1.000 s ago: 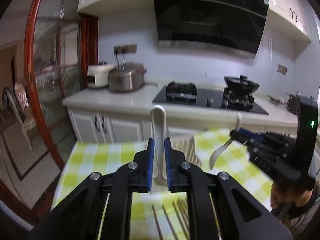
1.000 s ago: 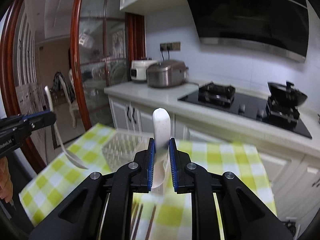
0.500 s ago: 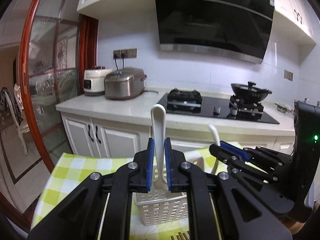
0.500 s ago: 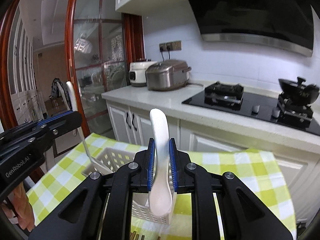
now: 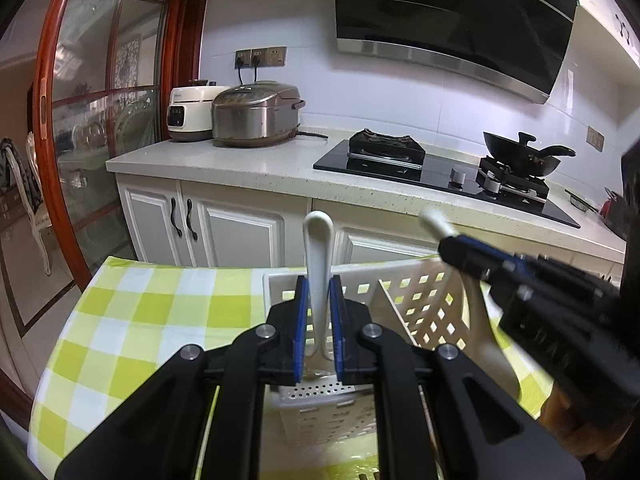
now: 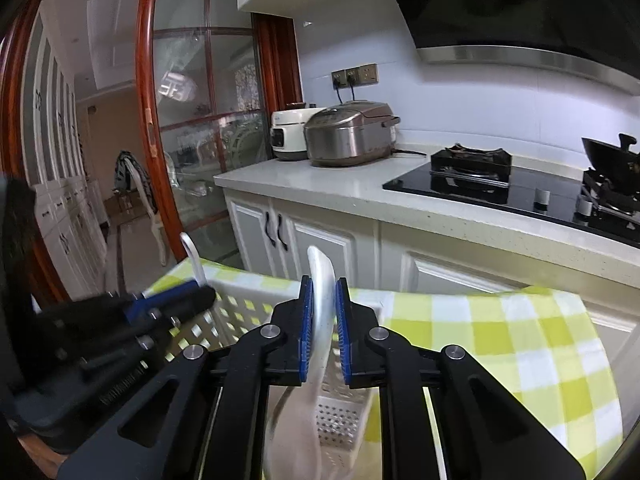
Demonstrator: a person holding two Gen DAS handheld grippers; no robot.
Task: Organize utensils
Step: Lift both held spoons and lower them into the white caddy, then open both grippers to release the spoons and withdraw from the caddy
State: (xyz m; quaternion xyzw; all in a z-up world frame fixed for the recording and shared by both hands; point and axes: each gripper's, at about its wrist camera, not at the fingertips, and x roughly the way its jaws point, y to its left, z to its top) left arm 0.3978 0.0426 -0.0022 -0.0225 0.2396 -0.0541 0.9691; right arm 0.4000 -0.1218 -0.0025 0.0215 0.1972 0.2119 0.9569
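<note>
White plastic fills the bottom middle of both wrist views. The left gripper (image 5: pixel 318 312) is clamped tight on the left spoon (image 5: pixel 318 248), whose long axis stands nearly upright, handle tip up and lower end dropping behind the pads. Directly under and just beyond those pads lies the perforated floor of the white basket (image 5: pixel 360 276), so this spoon hangs over the compartment left of the slanting divider (image 5: pixel 394 312).

The right gripper (image 6: pixel 323 320) has just closed a little further, with the right spoon (image 6: pixel 322 280) between its pads. That spoon is also close to vertical, leaning slightly, its blurred bowl low over the basket floor at the lower centre of that view. In the left view it sits right of the divider.

Both spoons therefore point down into the basket, one to each compartment. Neither hand looks clearly nearer. I judge the coming move is a short descent and release, not a sideways reach.

Beyond the basket come the green checked tablecloth (image 5: pixel 140 308), then the counter (image 5: pixel 240 168).
</note>
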